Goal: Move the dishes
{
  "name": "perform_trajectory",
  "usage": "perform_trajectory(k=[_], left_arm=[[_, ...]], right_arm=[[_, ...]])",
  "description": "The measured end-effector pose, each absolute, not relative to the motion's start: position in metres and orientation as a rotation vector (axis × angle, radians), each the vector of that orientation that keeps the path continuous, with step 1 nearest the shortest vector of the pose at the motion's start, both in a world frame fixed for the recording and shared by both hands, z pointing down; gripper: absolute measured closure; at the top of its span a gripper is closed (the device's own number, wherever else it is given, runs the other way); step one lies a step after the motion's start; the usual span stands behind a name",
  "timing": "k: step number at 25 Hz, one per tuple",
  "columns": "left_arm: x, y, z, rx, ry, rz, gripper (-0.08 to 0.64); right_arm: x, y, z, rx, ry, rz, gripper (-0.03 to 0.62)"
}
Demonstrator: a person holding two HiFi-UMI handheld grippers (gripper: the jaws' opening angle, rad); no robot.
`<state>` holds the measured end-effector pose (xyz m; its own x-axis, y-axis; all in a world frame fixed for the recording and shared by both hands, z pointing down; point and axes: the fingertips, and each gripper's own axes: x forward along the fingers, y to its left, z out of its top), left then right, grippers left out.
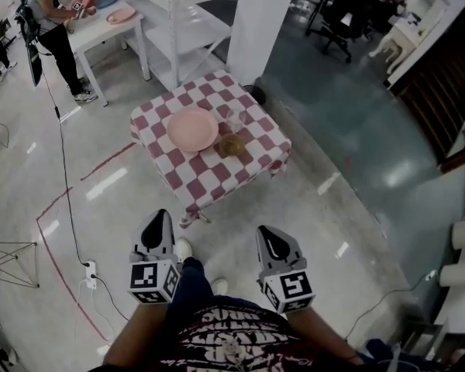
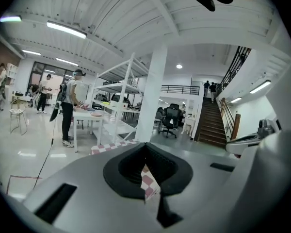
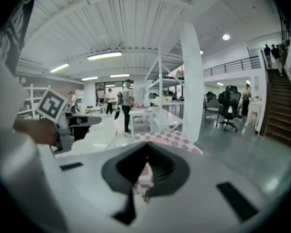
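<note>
both claws are clenched and empty. you hold the left claw (image 1: 163, 215) low in the head view, close in front of your body, jaws pressed tip to tip. the left gripper view confirms this: nothing sits between the jaws. the right claw (image 1: 268, 232) is level with it on the other side of your legs, and the right gripper view shows its jaws likewise closed on nothing.

the dishes stand on the small worktop (image 1: 179, 178) ahead of you, well apart from both claws. a red-and-white checked cloth (image 1: 252, 158) covers it and hangs over the edges. the pink plate (image 1: 192, 128) lies flat near the middle. the clear glass (image 1: 234, 120) stands upright just beside the plate's right rim. the amber bowl (image 1: 232, 145) sits just in front of the glass and close to the plate; whether they touch cannot be told.

a white pillar (image 1: 262, 22) rises behind the worktop, with a white shelving rack (image 1: 187, 33) to its left. a person (image 1: 50, 23) stands at a white table (image 1: 101, 29) at upper left. a black cable (image 1: 65, 178) runs across the floor.
</note>
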<state>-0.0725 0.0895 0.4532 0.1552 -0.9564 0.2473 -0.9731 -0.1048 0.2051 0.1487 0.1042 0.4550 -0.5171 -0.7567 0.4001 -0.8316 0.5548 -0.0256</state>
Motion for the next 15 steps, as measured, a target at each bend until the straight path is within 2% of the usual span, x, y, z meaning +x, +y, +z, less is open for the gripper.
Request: perform_trajectory(k=[6, 15], left_arm=[[-0.066, 0.111, 0.448, 2.123, -1.855, 0.108, 0.529], [-0.084, 0.091, 0.422, 2.158, -1.897, 0.078, 0.529]], right_arm=[[0.157, 0.112, 0.449, 1.282, -2.482, 0.318, 0.560], [0.128, 0.090, 0.428, 1.254, -2.535, 0.254, 0.560]])
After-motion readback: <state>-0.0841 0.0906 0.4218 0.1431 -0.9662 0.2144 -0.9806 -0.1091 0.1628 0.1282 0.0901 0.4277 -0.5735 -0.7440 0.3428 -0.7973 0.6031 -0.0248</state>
